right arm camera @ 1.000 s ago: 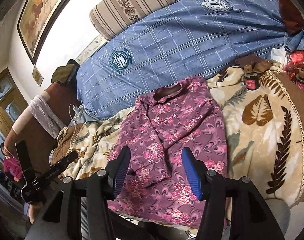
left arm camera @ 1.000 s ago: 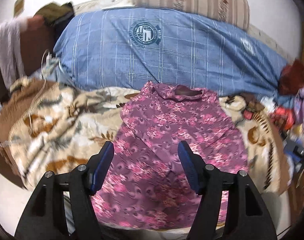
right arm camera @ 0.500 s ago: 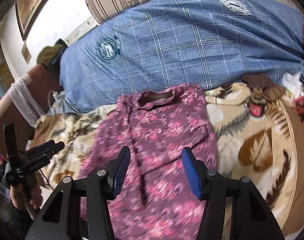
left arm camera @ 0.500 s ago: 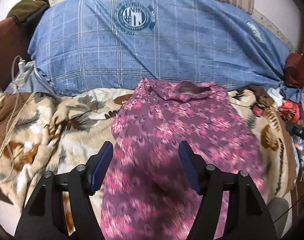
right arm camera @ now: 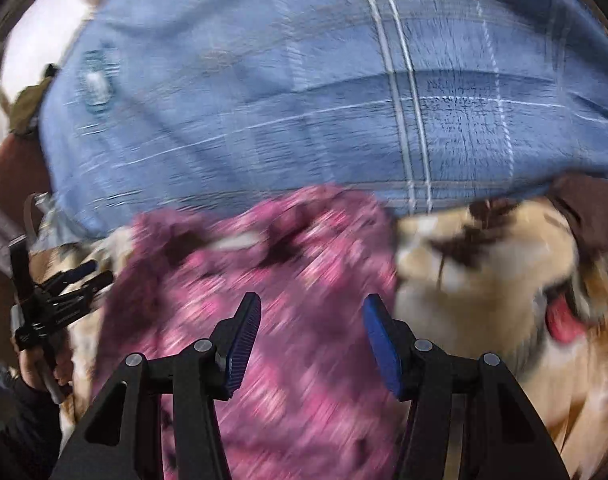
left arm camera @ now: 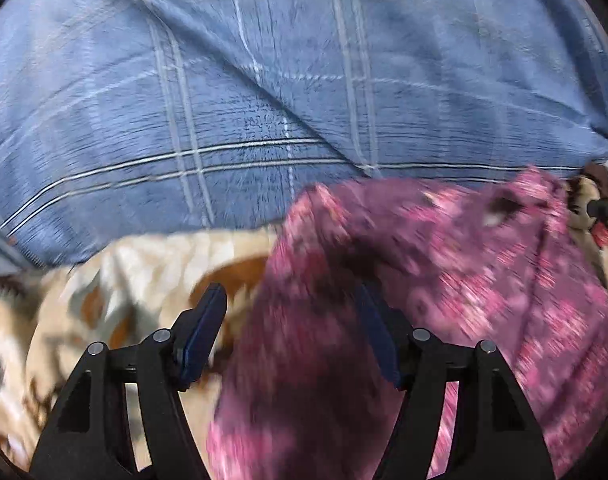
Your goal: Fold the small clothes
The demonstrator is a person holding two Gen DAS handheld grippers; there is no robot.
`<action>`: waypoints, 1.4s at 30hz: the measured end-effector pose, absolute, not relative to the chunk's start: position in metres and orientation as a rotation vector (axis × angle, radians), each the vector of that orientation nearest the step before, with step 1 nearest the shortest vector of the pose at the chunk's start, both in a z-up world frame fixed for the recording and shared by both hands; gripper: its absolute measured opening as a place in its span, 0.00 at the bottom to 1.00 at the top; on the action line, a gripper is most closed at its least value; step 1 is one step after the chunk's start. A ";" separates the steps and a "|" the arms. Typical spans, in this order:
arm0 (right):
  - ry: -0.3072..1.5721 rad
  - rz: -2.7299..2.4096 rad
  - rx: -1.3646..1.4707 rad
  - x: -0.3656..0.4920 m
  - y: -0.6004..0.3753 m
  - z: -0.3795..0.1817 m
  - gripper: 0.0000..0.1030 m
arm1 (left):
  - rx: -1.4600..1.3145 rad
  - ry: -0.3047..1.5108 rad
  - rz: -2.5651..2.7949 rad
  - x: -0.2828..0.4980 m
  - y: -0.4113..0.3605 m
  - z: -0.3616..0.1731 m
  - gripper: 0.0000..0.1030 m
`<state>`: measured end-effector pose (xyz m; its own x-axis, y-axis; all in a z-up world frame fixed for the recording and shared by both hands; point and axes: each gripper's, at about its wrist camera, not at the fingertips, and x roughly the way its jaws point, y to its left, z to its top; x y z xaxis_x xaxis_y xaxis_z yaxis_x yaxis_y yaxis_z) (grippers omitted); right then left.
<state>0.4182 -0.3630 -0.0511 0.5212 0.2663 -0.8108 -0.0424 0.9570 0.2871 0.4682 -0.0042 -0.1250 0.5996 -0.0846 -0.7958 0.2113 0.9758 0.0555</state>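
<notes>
A purple-pink floral top (left arm camera: 443,280) lies spread on a beige leaf-print blanket (left arm camera: 116,280), collar toward the blue pillow. Both views are motion-blurred. My left gripper (left arm camera: 292,312) is open, low over the top's upper left shoulder edge, its right finger over the cloth. In the right wrist view my right gripper (right arm camera: 311,320) is open over the top (right arm camera: 272,280) near its upper right part, below the collar. The left gripper (right arm camera: 68,280) also shows there at the left edge, in a hand. Neither holds cloth.
A large blue plaid pillow (left arm camera: 284,100) fills the back of both views, just beyond the collar (right arm camera: 240,240). A dark brown item (right arm camera: 591,212) and a red-pink object (right arm camera: 563,320) lie on the blanket (right arm camera: 483,280) to the right.
Both grippers have moved forward and down toward the top's collar end. The pillow and top look much larger. The jaws stayed open.
</notes>
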 end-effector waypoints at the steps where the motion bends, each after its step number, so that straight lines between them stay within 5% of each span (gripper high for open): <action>1: 1.018 0.173 0.250 0.434 -0.368 -0.059 0.54 | 0.145 0.913 -0.177 0.477 -0.004 -0.128 0.65; 9: 1.076 0.134 0.279 0.490 -0.382 -0.100 0.49 | 0.184 0.924 -0.226 0.514 -0.011 -0.142 0.65; 10: 1.069 0.135 0.274 0.488 -0.381 -0.099 0.42 | 0.161 0.915 -0.243 0.514 -0.010 -0.139 0.65; 11: 1.064 0.151 0.290 0.485 -0.381 -0.098 0.35 | 0.144 0.911 -0.249 0.515 -0.010 -0.137 0.52; 12: 1.066 0.180 0.311 0.483 -0.380 -0.098 0.10 | 0.114 0.919 -0.256 0.516 -0.009 -0.137 0.16; 13: 1.069 0.180 0.311 0.481 -0.378 -0.096 0.08 | 0.075 0.972 -0.279 0.519 -0.007 -0.141 0.03; 20: 0.942 0.236 0.337 0.419 -0.377 -0.038 0.06 | -0.137 0.904 -0.355 0.450 0.053 -0.082 0.03; 29: 0.807 0.331 0.258 0.218 -0.360 0.039 0.06 | -0.123 0.820 -0.414 0.270 0.091 -0.019 0.04; 42: 1.051 0.174 0.496 0.096 -0.343 -0.099 0.13 | -0.280 1.163 -0.302 0.184 0.106 -0.159 0.07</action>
<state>0.0963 -0.3430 -0.0995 0.4950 0.3686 -0.7868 0.0955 0.8770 0.4710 0.1839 0.1058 -0.1594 0.3651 -0.3739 -0.8526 0.0878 0.9255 -0.3684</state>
